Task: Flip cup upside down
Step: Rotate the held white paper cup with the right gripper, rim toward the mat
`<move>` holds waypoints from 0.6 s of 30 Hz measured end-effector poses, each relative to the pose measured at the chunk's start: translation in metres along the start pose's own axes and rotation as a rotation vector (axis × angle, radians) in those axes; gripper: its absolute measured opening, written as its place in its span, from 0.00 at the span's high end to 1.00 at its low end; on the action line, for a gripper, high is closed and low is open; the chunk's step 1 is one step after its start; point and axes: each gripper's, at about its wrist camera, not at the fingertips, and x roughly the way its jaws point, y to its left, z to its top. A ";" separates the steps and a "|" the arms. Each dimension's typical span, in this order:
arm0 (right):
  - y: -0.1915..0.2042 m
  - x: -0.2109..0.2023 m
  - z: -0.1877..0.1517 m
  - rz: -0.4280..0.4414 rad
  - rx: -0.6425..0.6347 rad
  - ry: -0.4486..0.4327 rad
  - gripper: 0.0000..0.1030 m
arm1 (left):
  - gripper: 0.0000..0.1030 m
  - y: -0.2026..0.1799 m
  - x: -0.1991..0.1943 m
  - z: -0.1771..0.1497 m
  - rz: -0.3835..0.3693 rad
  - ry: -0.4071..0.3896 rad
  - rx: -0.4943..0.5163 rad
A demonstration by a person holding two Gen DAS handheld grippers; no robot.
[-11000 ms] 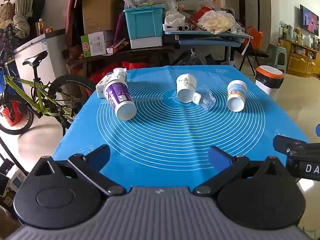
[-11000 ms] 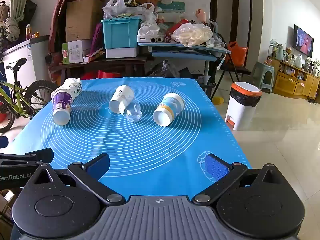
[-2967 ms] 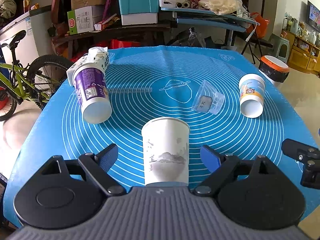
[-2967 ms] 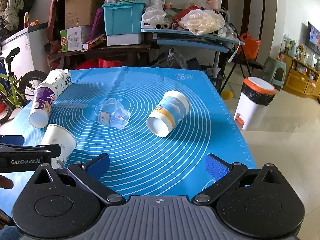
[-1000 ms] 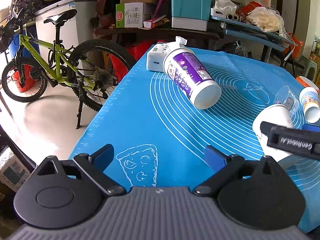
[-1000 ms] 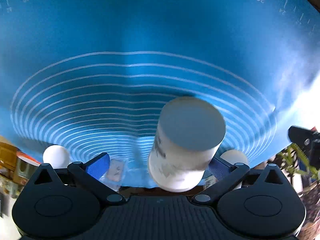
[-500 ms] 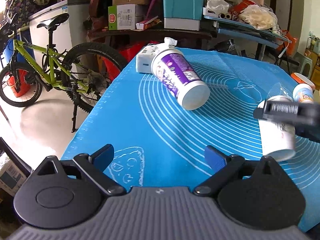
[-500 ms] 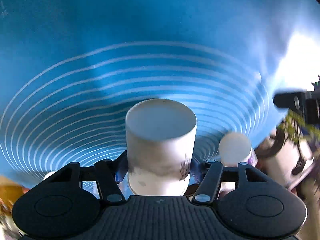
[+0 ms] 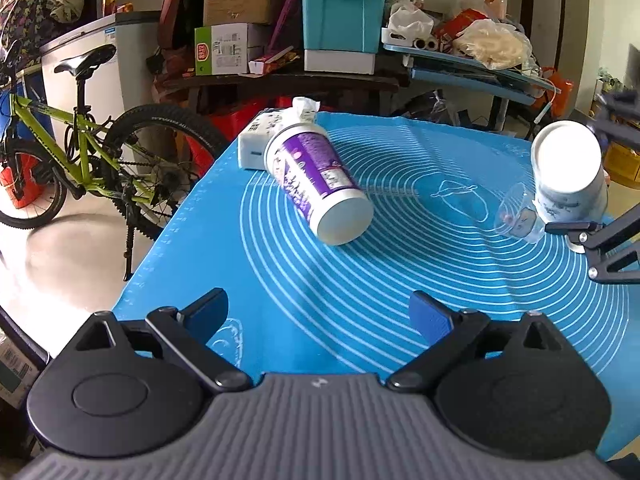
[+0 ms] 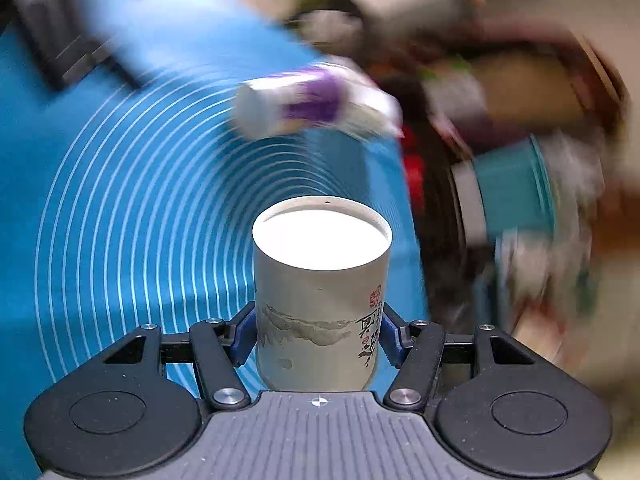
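Right gripper (image 10: 318,338) is clenched on the white paper cup (image 10: 320,300), its blue pads (image 10: 242,340) pressed against the lower wall on both sides. From the right wrist view the cup's flat closed base faces away from the camera toward twelve o'clock, and the background is smeared with motion blur, so the wrist appears to be mid-turn. In the left wrist view the same cup (image 9: 568,172) hangs at about two o'clock, off the blue mat (image 9: 400,264), base tilted up and toward the camera, mouth pointing down and away; whether the rim touches the mat I cannot tell. Left gripper (image 9: 318,316) is released, jaws spread wide and holding nothing, low over the near edge of the mat.

Judging by this, the flip itself looks largely done: the cup is inverted or nearly so. What seems left is to level it, set the rim down on the mat and let go. A purple cup (image 9: 320,184) lies on its side at twelve o'clock, and a clear plastic cup (image 9: 516,216) lies just beside the held one, so the landing spot needs care
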 end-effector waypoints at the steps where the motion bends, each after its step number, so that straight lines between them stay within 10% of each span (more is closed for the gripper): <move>1: -0.008 0.000 -0.010 0.011 0.117 -0.005 0.44 | 0.07 -0.003 0.000 0.001 -0.004 0.001 0.002; 10: -0.032 0.013 -0.116 0.152 0.987 -0.086 0.44 | 0.07 -0.031 0.008 0.014 -0.085 -0.011 -0.017; 18: -0.005 0.034 -0.133 0.128 1.182 -0.062 0.43 | 0.07 -0.054 0.015 0.014 -0.117 -0.001 -0.031</move>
